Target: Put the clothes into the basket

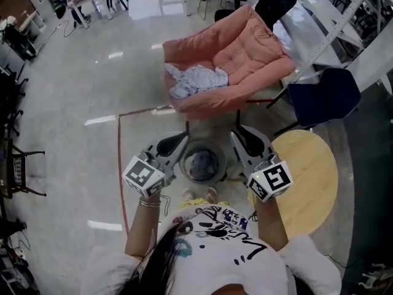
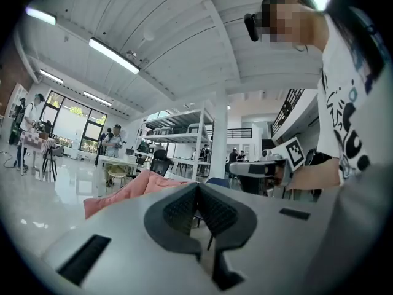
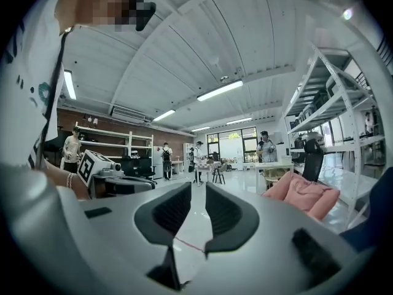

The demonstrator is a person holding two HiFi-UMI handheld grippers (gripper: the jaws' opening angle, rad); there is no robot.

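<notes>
- Head view: the left gripper (image 1: pixel 174 144) and the right gripper (image 1: pixel 242 139) are held level in front of the person's chest, right above the basket (image 1: pixel 222 165) on the floor.
- A bluish bundle of clothes (image 1: pixel 201 163) already lies in the basket. One pale, patterned garment (image 1: pixel 196 80) is still crumpled on the seat of the pink chair (image 1: pixel 252 48), well apart from both grippers.
- The garment looks soft and loosely heaped, with folds spreading sideways and no clear edge to take.
- Left gripper view: the jaws meet at their tips with nothing between them. Only the chair's pink edge shows past them, and the garment itself is out of sight.
- Judged from this, a reach made with the jaws together would push the cloth across the cushion and not grip it.
- Right gripper view: the jaws stand a narrow gap apart and are empty, with bare floor showing through the gap.
- Such a narrow gap would likely catch only a thin fold. The rest could then trail, snag on the chair's rim, or fall beside the small basket mouth.
</notes>
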